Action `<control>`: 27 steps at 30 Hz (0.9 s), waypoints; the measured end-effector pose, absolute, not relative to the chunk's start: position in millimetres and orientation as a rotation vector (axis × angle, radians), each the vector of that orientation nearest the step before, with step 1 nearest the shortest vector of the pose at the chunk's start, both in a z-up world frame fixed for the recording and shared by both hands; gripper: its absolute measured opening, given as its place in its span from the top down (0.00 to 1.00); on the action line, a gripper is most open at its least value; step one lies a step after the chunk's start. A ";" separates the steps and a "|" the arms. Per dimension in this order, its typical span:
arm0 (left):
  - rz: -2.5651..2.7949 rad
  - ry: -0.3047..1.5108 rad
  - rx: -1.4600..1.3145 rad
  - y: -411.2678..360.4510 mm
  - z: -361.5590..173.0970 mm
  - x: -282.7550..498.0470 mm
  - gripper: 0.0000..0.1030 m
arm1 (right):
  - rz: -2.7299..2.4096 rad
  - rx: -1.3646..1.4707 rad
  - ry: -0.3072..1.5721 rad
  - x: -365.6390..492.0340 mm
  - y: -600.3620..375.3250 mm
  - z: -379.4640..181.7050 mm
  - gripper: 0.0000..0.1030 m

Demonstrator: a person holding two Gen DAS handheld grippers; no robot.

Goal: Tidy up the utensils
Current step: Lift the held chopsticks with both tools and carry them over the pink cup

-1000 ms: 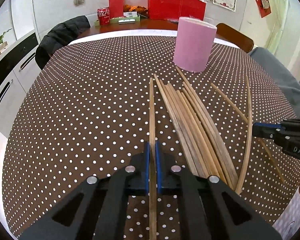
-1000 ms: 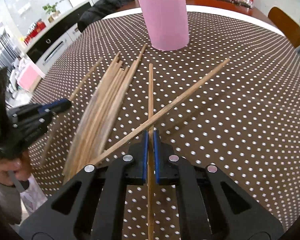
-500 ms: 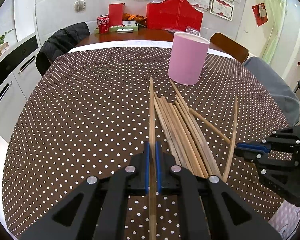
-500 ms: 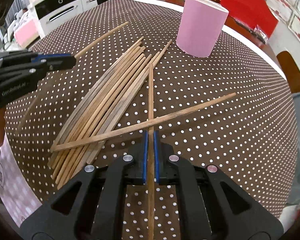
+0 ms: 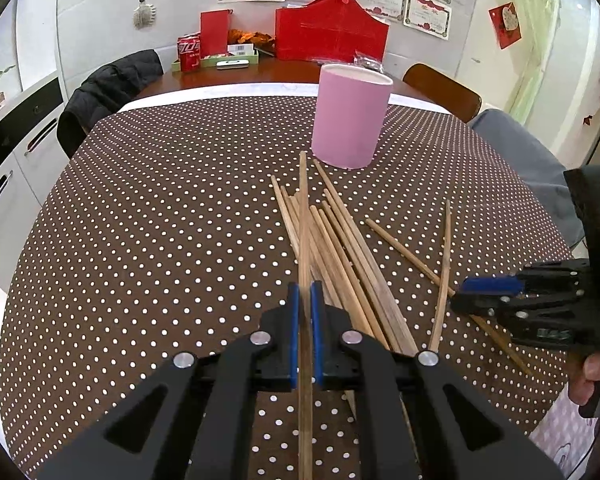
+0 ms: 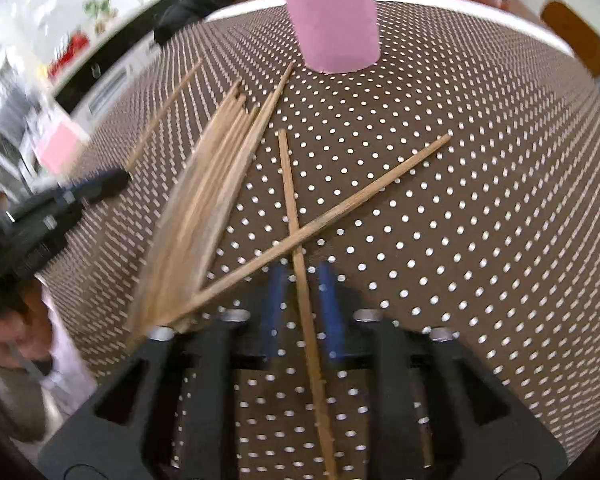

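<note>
Blue-padded left gripper [image 5: 304,312] pinches one long wooden chopstick [image 5: 303,220] at lower centre. Right gripper [image 6: 301,280] is opening, a loose chopstick [image 6: 290,192] between its pads. Chopstick pile [image 5: 340,256] lies mid-frame; pink cylindrical holder [image 5: 350,118] stands above.

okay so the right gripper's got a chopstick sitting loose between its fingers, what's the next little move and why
Probably draw the right gripper back and up, clear of the chopstick. Its jaws are opening and no longer press on it; the stick lies on the tablecloth across another chopstick. The left gripper holds its own chopstick, the pink cup just beyond.
</note>
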State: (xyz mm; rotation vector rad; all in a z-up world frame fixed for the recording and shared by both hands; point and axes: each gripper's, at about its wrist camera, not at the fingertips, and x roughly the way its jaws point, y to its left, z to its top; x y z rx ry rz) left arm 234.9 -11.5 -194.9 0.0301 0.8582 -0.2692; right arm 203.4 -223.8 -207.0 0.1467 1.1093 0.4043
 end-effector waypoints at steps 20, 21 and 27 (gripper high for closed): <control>-0.284 0.870 0.025 -13.5 -200.4 238.6 0.94 | 0.228 -0.162 1.054 251.0 -167.3 -203.8 0.84; -0.286 0.870 0.024 -13.7 -200.0 238.7 0.94 | 0.249 -0.160 1.053 250.9 -166.2 -203.3 0.86; -0.288 0.856 0.009 -9.3 -194.5 238.4 0.94 | 0.362 0.060 0.998 239.5 -200.3 -190.6 0.94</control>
